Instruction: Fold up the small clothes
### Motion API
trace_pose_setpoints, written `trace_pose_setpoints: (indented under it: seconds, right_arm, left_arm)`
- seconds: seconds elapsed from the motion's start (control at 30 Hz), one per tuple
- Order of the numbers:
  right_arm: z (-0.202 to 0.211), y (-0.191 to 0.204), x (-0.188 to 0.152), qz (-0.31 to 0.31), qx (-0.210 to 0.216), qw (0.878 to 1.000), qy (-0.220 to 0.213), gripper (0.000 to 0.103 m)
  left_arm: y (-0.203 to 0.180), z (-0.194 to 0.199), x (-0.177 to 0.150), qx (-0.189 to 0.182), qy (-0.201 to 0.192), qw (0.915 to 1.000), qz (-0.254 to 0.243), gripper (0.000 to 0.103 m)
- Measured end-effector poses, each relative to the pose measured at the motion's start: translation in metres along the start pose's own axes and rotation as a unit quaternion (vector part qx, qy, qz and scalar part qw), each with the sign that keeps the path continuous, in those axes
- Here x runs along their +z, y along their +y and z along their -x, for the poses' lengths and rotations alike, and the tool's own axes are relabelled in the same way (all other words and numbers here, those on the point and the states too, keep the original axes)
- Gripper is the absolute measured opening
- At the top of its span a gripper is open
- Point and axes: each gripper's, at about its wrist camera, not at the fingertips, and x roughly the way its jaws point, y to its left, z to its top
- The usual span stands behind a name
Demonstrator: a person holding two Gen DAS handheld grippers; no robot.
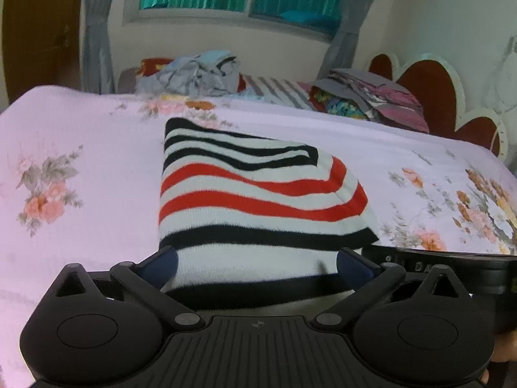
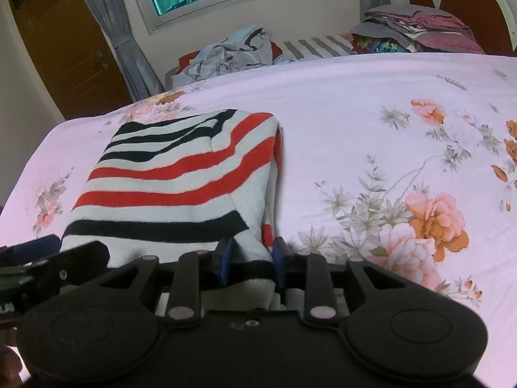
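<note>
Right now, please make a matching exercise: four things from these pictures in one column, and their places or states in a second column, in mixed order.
Things:
1. red, black and white striped knit garment
2. left gripper
3. right gripper
4. loose heap of grey-blue clothes

Places or states:
A. fingers wide apart at the garment's near edge
B. at the far side of the bed, under the window
C. folded on the pink floral bedsheet
D. closed on the garment's near right corner

Pairs: 1-C, 2-A, 3-D, 4-B
</note>
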Motion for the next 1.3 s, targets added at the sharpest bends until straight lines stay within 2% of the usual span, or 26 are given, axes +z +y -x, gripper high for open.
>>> trace_pose_setpoints:
  seconds: [0.1,0.13,0.2,0.27,0.33,0.4,0.53,0.6,0.7,0.87,0.93,1.1,1.3]
  right_arm:
    - [0.017,-0.005,0.000,-0.026,0.014,1.000,-0.005,0.037]
    - [0.026,-0.007,-0.001,-0.029,0.019,0.999,-0.008,0.042]
    - [0.044,-0.010,-0.006,-0.029,0.017,0.999,-0.018,0.050]
    - [0.064,-0.014,-0.014,-0.031,0.023,0.999,-0.021,0.054]
    - [0.088,-0.017,-0.023,-0.025,0.034,0.999,-0.018,0.057]
    - [0.115,-0.017,-0.035,-0.010,0.048,0.999,-0.020,0.061]
    - [0.176,-0.015,-0.063,0.028,0.083,0.996,-0.030,0.067]
    - [0.205,-0.015,-0.076,0.050,0.093,0.994,-0.034,0.068]
    - [0.255,-0.019,-0.098,0.080,0.107,0.990,-0.049,0.073]
    - [0.339,-0.025,-0.134,0.111,0.083,0.987,-0.080,0.087]
    - [0.368,-0.024,-0.146,0.114,0.070,0.986,-0.098,0.102]
    - [0.417,-0.020,-0.164,0.106,0.045,0.985,-0.127,0.103]
    - [0.441,-0.023,-0.172,0.096,0.028,0.982,-0.158,0.103]
  left_arm:
    - [-0.003,-0.001,-0.002,0.049,0.042,0.9977,0.019,0.103]
    - [-0.004,-0.002,-0.002,0.078,0.067,0.9942,0.032,0.103]
    - [-0.003,0.003,-0.005,0.120,0.091,0.9867,0.062,0.103]
    - [-0.001,0.015,-0.008,0.135,0.114,0.9810,0.081,0.103]
    - [-0.005,0.032,-0.011,0.132,0.122,0.9802,0.083,0.103]
    - [-0.018,0.062,-0.017,0.132,0.103,0.9838,0.063,0.103]
    - [-0.055,0.145,-0.037,0.145,0.018,0.9889,0.029,0.103]
    - [-0.076,0.184,-0.050,0.161,-0.021,0.9867,0.007,0.103]
    - [-0.107,0.243,-0.080,0.195,-0.069,0.9779,-0.026,0.103]
    - [-0.133,0.322,-0.120,0.165,-0.068,0.9837,0.022,0.103]
    - [-0.142,0.348,-0.137,0.166,-0.078,0.9826,0.027,0.103]
    - [-0.160,0.393,-0.162,0.188,-0.092,0.9777,0.017,0.103]
    - [-0.165,0.428,-0.174,0.191,-0.096,0.9765,0.033,0.103]
